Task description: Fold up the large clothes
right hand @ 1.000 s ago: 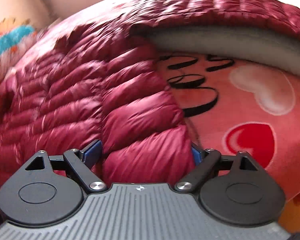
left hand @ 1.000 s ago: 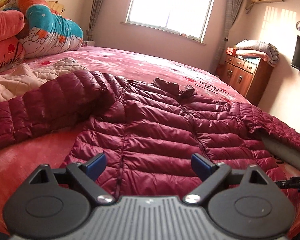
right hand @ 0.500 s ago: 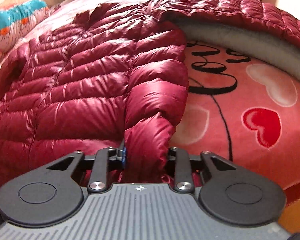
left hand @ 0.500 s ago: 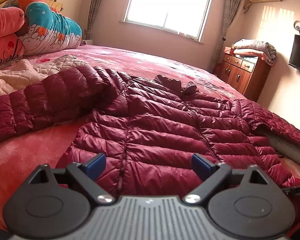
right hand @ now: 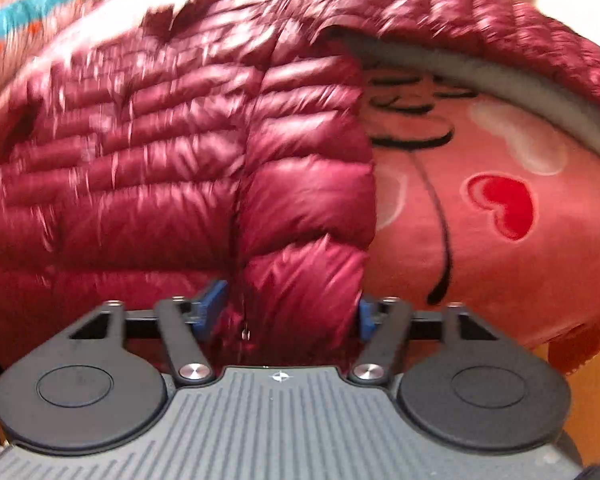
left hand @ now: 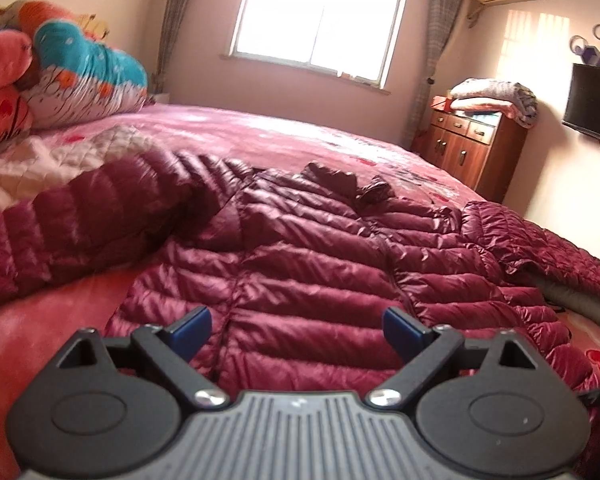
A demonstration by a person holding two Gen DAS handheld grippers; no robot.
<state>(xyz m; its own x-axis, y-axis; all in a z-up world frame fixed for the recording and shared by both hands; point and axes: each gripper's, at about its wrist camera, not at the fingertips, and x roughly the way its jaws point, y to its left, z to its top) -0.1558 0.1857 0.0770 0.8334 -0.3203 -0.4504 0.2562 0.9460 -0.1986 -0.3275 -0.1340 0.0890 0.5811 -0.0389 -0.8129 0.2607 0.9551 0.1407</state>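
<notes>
Your down jacket in dark red lies spread on the bed, front side up, with its collar toward the window and its hem toward you. One sleeve stretches from the jacket toward the pile of pillows, and the other sleeve bends away on the opposite side of the jacket, where its grey lining shows. Your left gripper hovers above the hem of the jacket with its jaws standing wide apart, and no cloth is between them. Your right gripper is at the hem corner of the jacket, on the side of the red heart printed on the bed cover. Its jaws have just been opening, and a puffy fold of the hem sits between them. The blue pads stand close at both sides of this fold, but the picture is blurred here, so you cannot tell for sure if they press on it; they look released. Beyond the jacket, near the far corner of the bed, a wooden cabinet carries folded blankets.
</notes>
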